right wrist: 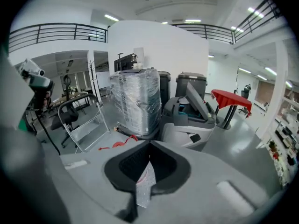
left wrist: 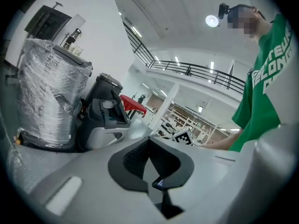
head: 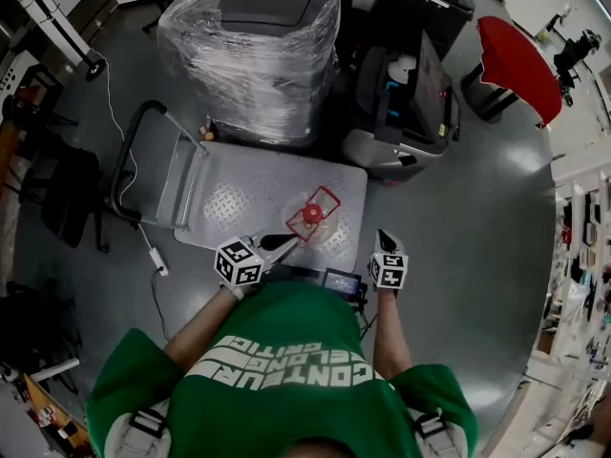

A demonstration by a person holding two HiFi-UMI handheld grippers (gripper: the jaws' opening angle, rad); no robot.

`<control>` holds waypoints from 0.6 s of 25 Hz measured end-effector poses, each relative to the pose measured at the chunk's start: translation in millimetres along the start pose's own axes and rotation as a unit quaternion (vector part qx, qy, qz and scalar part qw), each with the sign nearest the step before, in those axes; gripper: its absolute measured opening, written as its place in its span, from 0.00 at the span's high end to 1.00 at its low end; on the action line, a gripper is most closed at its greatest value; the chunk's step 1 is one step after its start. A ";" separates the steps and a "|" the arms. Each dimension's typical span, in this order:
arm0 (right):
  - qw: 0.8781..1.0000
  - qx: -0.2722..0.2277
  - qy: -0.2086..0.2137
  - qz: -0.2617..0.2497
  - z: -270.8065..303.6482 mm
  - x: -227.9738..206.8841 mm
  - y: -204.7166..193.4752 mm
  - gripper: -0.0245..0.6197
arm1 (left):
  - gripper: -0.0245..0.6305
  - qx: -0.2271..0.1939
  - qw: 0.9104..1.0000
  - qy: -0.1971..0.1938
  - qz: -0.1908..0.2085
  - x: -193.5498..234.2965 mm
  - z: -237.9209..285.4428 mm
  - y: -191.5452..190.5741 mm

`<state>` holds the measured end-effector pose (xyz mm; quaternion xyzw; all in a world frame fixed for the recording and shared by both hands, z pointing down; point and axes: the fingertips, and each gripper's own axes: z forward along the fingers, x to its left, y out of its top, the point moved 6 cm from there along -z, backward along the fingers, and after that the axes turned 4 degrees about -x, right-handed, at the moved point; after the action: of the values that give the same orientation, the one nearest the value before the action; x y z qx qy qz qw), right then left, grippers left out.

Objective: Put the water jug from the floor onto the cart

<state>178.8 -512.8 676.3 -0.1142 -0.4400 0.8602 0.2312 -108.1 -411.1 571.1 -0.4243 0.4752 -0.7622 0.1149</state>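
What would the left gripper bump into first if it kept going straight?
Probably the jug on the cart: the left gripper points at it from close by. Height is unclear, so it might pass over.

Water jug (head: 312,215) on cart (head: 229,203), wrapped bin (head: 250,60) behind

Clear water jug (head: 312,215) w/ red cap, upright on cart (head: 234,194) deck, near-right part; cart handle at left.
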 end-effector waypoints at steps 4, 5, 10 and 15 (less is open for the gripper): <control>1.000 -0.018 -0.003 -0.019 -20.7 23.8 23.2 0.97 | 0.95 -0.009 1.000 -0.007 0.009 0.0 -27.2 9.2; 0.999 -0.021 0.001 -0.027 -24.5 32.8 30.4 0.97 | 0.95 -0.013 1.000 -0.003 0.007 1.1 -36.2 9.9; 0.997 -0.053 0.002 -0.054 -49.6 64.4 63.9 0.97 | 0.95 -0.023 1.000 -0.001 0.007 3.4 -62.3 5.3; 0.995 -0.071 0.008 -0.064 -77.2 101.4 76.1 0.97 | 0.95 -0.019 1.000 -0.009 0.023 -3.6 -88.3 -0.2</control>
<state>99.1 -446.4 570.1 -0.1090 -0.5048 0.8091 0.2804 -172.6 -353.5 552.6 -0.4223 0.4978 -0.7466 0.1283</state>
